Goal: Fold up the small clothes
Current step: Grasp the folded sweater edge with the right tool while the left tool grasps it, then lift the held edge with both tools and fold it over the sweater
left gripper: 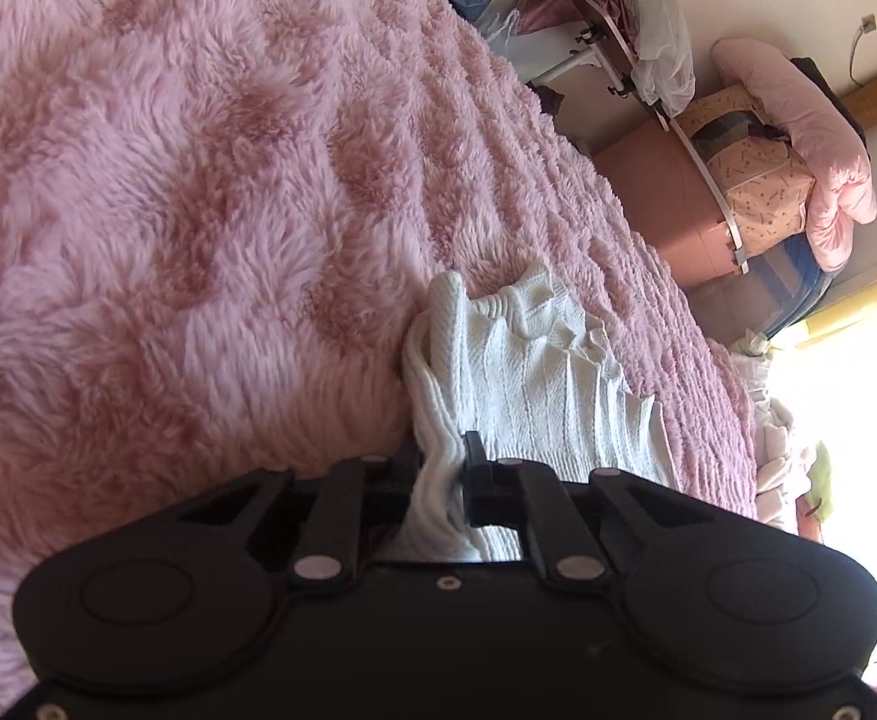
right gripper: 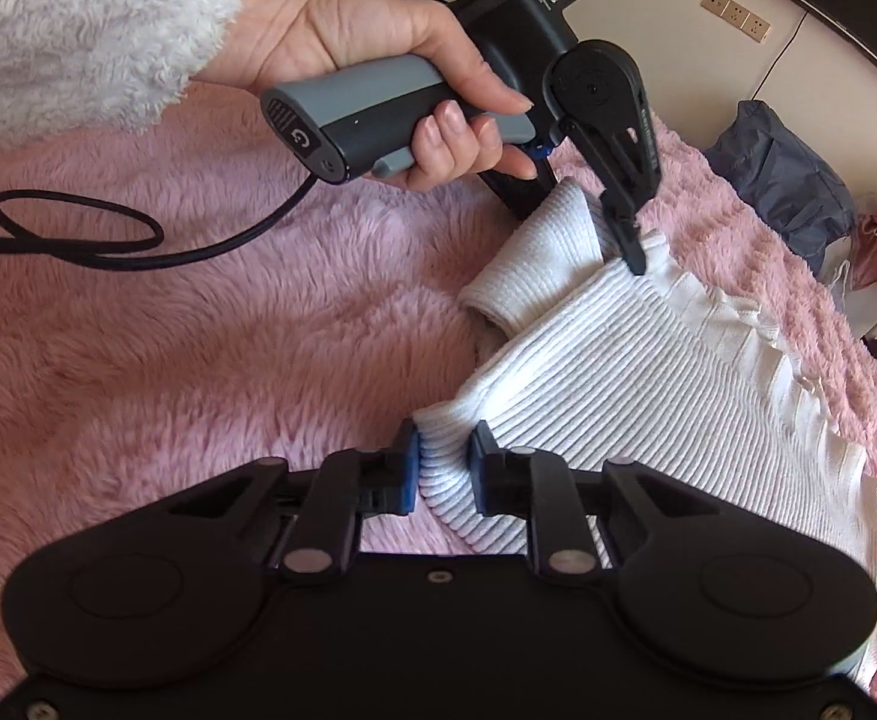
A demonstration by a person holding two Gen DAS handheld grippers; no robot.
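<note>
A small white ribbed knit top (right gripper: 618, 384) lies on a fluffy pink blanket (right gripper: 198, 360). In the right wrist view my right gripper (right gripper: 443, 456) is shut on the top's near corner, its blue pads pressing the bunched rib from both sides. Farther back, my left gripper (right gripper: 633, 252) pinches the top's far edge beside a rolled sleeve cuff (right gripper: 534, 264); a hand (right gripper: 378, 42) in a white fleece sleeve holds its grey handle. In the left wrist view the left gripper (left gripper: 444, 462) is shut on a gathered fold of the white top (left gripper: 534, 372).
A black cable (right gripper: 108, 240) loops over the blanket at the left. Beyond the bed's edge stand a pink cabinet (left gripper: 666, 192), piled pink bedding (left gripper: 798, 138), a white-framed rack (left gripper: 606, 60) and a dark blue bag (right gripper: 786, 180). A wall socket (right gripper: 735, 15) sits high on the wall.
</note>
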